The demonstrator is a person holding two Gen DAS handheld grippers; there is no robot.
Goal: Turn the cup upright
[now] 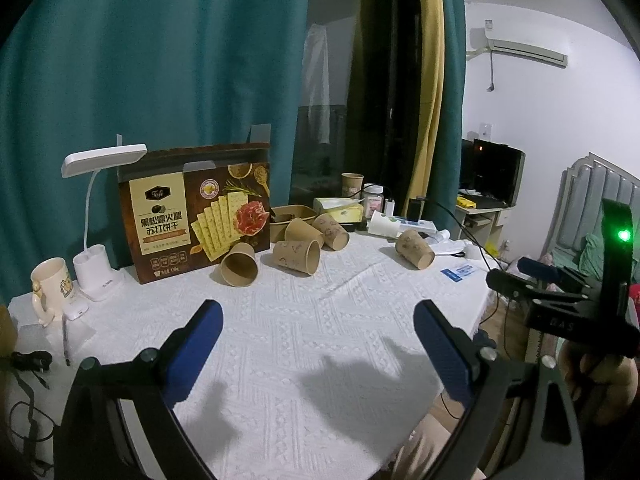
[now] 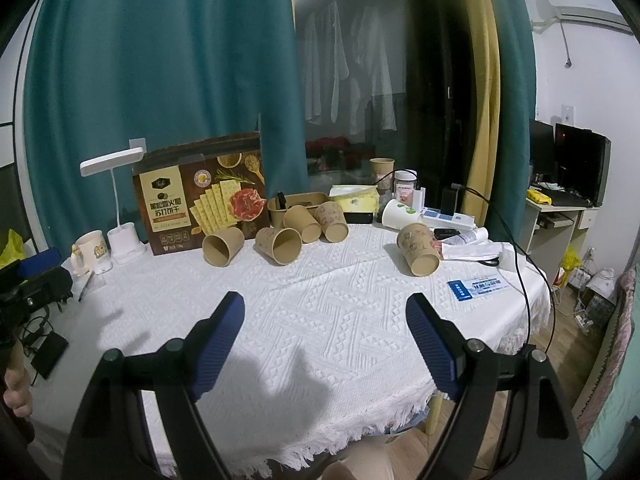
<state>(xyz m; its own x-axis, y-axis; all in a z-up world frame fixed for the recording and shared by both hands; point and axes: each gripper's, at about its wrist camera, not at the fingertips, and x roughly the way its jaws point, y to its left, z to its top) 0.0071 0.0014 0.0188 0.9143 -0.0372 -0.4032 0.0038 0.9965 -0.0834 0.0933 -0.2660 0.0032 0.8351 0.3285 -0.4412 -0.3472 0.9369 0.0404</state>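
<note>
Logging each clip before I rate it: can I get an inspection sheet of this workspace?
Surface: table under a white tablecloth.
Job's things: five brown paper cups on their sides, one apart at right, four near the cracker box.
Clutter: desk lamp, mug, tissue box, blue card.
Grippers: left gripper open, empty; right gripper open, empty.
Cables: black cable over the table's right edge.
Surroundings: teal curtain, monitor.
</note>
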